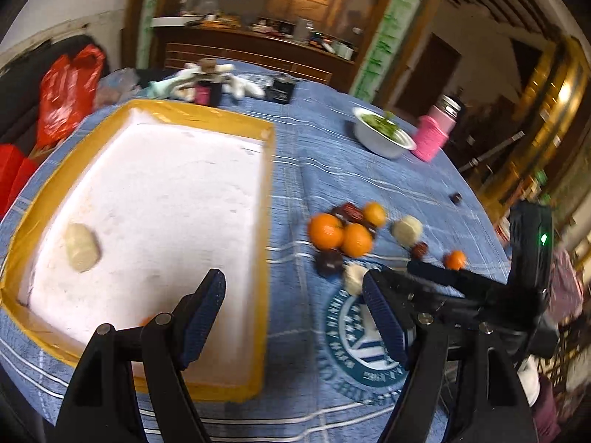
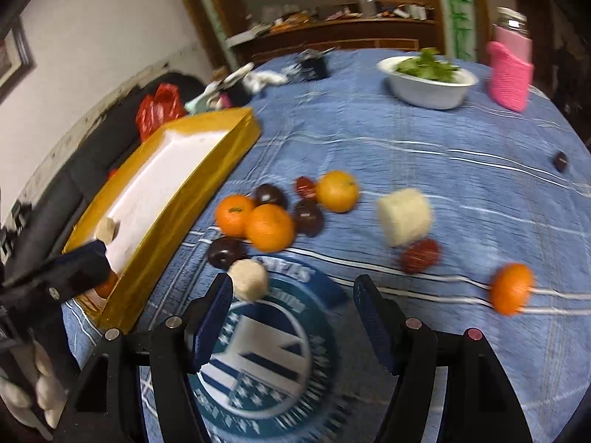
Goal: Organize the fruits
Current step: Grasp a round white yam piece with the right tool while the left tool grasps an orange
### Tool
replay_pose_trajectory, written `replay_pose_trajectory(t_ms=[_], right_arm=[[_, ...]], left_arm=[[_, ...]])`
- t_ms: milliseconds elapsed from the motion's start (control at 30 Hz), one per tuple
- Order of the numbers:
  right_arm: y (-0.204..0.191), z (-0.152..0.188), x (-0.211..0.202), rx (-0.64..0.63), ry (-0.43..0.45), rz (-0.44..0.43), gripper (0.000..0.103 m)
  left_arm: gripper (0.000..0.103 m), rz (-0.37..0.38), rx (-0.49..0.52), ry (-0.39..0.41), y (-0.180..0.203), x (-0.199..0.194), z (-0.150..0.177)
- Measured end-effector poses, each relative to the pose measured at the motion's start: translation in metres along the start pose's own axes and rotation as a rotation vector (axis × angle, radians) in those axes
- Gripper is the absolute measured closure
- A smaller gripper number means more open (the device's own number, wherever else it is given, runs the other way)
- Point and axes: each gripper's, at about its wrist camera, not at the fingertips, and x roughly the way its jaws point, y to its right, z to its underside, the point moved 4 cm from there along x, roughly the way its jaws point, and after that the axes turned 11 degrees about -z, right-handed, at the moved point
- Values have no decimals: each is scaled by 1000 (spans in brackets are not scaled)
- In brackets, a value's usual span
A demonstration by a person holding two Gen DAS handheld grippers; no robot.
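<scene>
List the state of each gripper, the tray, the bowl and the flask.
left gripper: open, empty, over tray edge
right gripper: open, empty, above cloth
tray: holds one pale piece
white bowl: upright, filled with greens
pink flask: upright, capped

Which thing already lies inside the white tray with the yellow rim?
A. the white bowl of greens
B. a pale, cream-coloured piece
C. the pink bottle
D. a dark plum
B: a pale cream piece rests on the floor of the tray.
</scene>
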Motion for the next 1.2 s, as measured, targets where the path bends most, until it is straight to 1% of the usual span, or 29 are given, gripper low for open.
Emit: replay_pose_trajectory(t_ms=[100,133,167,233,267,333,367,433,600,733,833,900,933,967,1067,1200], right_arm=[[-13,-4,19,-35,-27,-7,31],[-17,-5,24,-45,-36,-3,33],[-20,-5,29,-57,-46,2,36],[-25,-3,38,-80,-72,26,46],[-26,-2,41,-88,-83,35,55],[-28,1,43,-118,-84,63,65],[-29,2,43,-122,-86,64,72],[-26,3,39,-106,-80,48,72],[-13,6,12,-64,-13,36,72],[5,10,-9,-6,34,24,72],[23,12,-19,60,69,2,72],[34,14,-24,111,87,-30,72],[35,13,-25,120,89,-37,72],[37,14,-26,129,91,-45,72],[36,13,-27,132,95,-61,71],[34,13,-26,124,94,-73,71]], left_arm=[[27,-7,-23,4,-11,1,-2],[27,-6,-24,5,-12,0,-2],[27,-3,-22,4,-12,1,-2],[27,2,-13,0,-9,3,-2],[27,5,-5,-3,-7,4,-1],[27,10,11,-9,-2,7,0],[27,11,20,-12,0,9,1],[27,14,38,-18,5,10,3],[27,9,88,-9,19,11,4],[27,0,165,25,40,15,-4],[27,-9,243,53,59,27,-15],[27,-19,279,42,67,39,-21],[27,-19,293,24,69,47,-24],[30,-20,294,3,69,55,-26],[44,-4,264,-69,65,72,-31],[58,-17,262,-121,65,88,-30]])
